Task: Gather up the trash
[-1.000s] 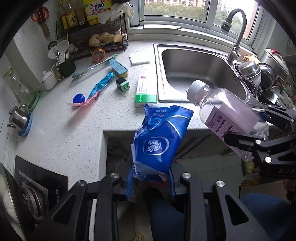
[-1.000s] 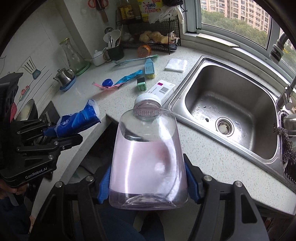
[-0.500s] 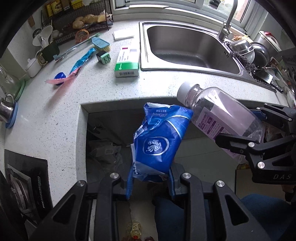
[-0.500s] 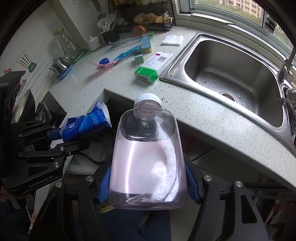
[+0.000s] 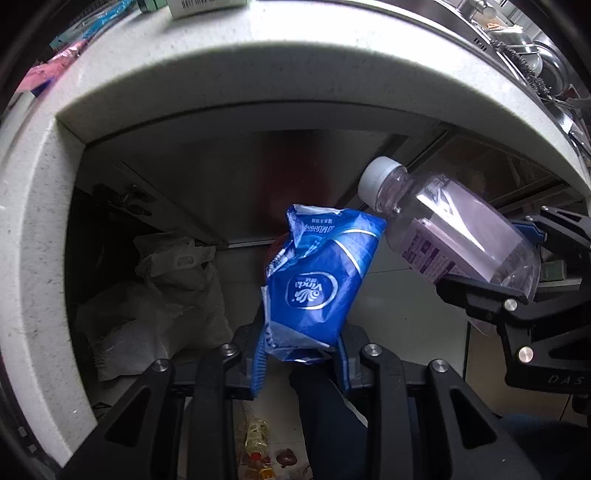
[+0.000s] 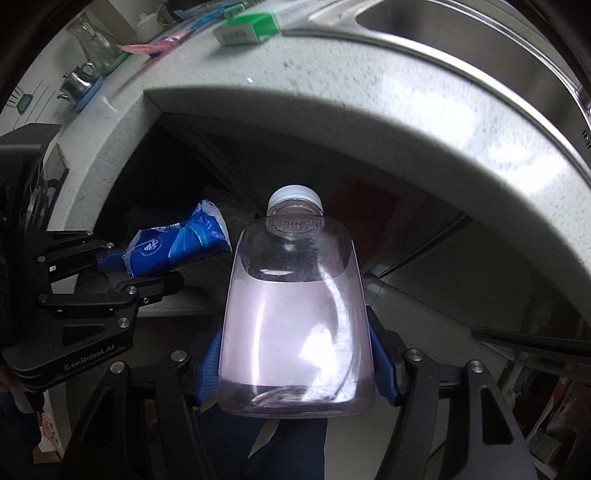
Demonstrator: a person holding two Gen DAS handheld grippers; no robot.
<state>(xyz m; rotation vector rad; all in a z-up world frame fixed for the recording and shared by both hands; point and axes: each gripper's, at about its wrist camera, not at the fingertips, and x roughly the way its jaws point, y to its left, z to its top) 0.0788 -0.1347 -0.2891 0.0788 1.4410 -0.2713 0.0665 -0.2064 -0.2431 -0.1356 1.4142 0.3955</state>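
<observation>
Closest in, the left gripper (image 5: 301,363) had its fingers clamped on the bottom of the blue tissue wrapper (image 5: 317,280), which stood crumpled at twelve o'clock from them. At three o'clock in that view the right gripper (image 6: 297,373) had its fingers pressed on either flank of the clear bottle (image 6: 295,314); white cap on, tipped up and away, nothing plainly inside beyond a pale pinkish tint. Wrapper and bottle neck sat just beside each other, both held in the air below the tabletop (image 5: 258,62) edge.

So two pieces were picked up and neither was binned yet. That looked like roughly the halfway mark.

Further back, at ten o'clock under the counter, a white plastic bag (image 5: 155,295) slumped on the floor, bulging, contents hidden; likely the trash bag, I'd judge. Beyond, up on the tabletop, a white-and-green box (image 6: 247,27) and a pink-blue wrapper (image 6: 162,40) lay uncollected beside the sink (image 6: 480,44).
</observation>
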